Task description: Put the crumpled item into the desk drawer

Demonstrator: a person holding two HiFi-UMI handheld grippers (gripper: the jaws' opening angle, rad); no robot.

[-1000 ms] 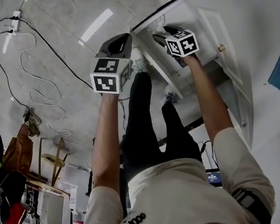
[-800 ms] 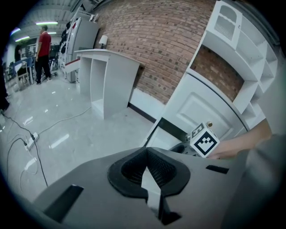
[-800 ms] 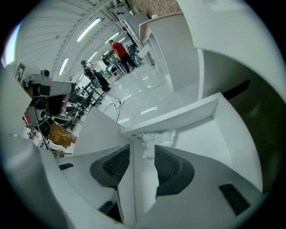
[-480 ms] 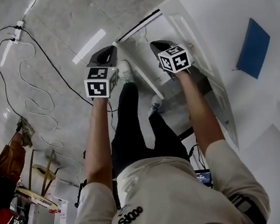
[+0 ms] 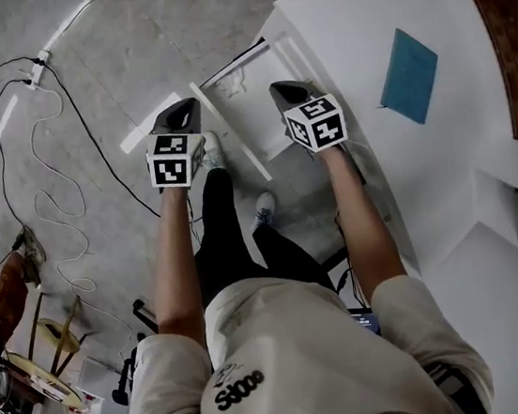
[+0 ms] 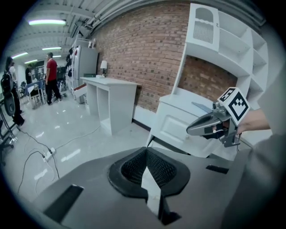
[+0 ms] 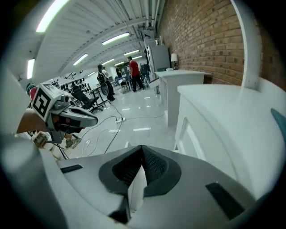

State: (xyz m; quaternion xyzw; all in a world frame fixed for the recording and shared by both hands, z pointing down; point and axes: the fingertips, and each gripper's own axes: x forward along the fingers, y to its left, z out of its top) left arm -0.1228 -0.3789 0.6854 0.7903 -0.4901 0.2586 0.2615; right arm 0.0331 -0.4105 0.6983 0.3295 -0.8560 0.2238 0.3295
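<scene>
White drawer (image 5: 230,131) sits open; crumpled item not discernible, presumably inside. Left gripper (image 6: 146,152) jaws together, empty; right gripper (image 7: 142,150) jaws just closed on nothing. Push front squarely with 2 closed tips.

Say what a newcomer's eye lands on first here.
First, the two grey grippers with black-and-white marker cubes, left gripper and right gripper, held side by side at the middle of the head view. Both are shut and empty, and the right one's jaws have just been closing. Seen between them is the open white drawer of the white desk, and a flat blue sheet stands out on the desktop at upper right.
</scene>
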